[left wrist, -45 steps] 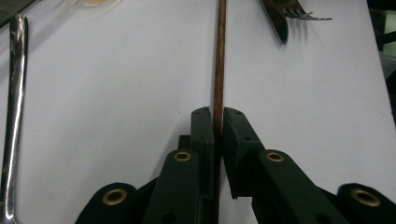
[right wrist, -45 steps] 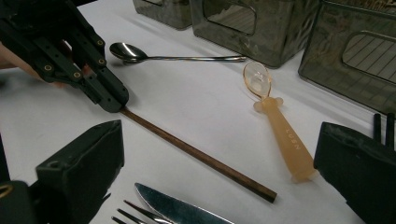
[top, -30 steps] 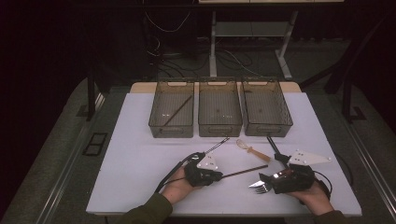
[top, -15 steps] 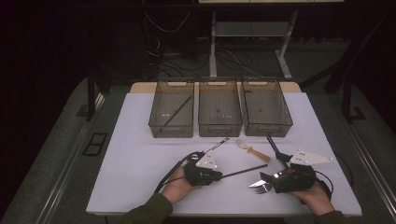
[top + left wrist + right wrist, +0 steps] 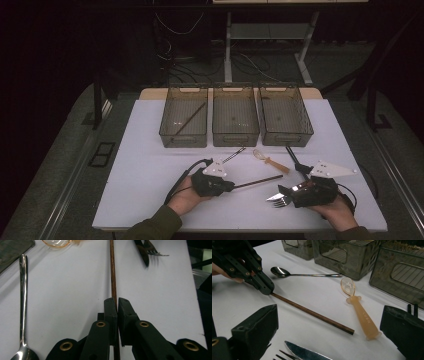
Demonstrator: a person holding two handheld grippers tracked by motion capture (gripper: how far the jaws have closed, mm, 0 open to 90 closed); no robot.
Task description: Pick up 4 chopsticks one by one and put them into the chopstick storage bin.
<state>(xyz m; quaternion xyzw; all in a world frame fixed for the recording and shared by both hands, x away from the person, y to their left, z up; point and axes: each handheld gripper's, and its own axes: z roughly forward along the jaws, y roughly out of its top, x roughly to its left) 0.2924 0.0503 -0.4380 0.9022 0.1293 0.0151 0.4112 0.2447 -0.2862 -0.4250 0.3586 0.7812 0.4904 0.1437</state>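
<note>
The left gripper (image 5: 117, 302) is clenched on one end of a thin brown wooden chopstick (image 5: 257, 181), its black jaws pinching the stick, which runs straight out ahead across the white table (image 5: 145, 165). Between the earlier high views and this one almost nothing has shifted: the chopstick lies at the same slant, with its free end toward the right gripper (image 5: 280, 192), and the left hand (image 5: 187, 197) has barely stirred. That suggests the grasp is settled and the lift has not begun; the likely next step is carrying the stick to the left smoked-plastic bin (image 5: 184, 122), where a similar dark stick (image 5: 186, 122) already lies. Measured from the chopstick, a silver metal spoon (image 5: 304, 273) lies just beyond it, toward the bins, a translucent amber plastic spoon (image 5: 359, 308) rests near its free end, and a steel knife (image 5: 305, 352) and fork (image 5: 282, 201) sit nearer the person. The right gripper stands released, jaws wide apart, holding nothing.
</note>
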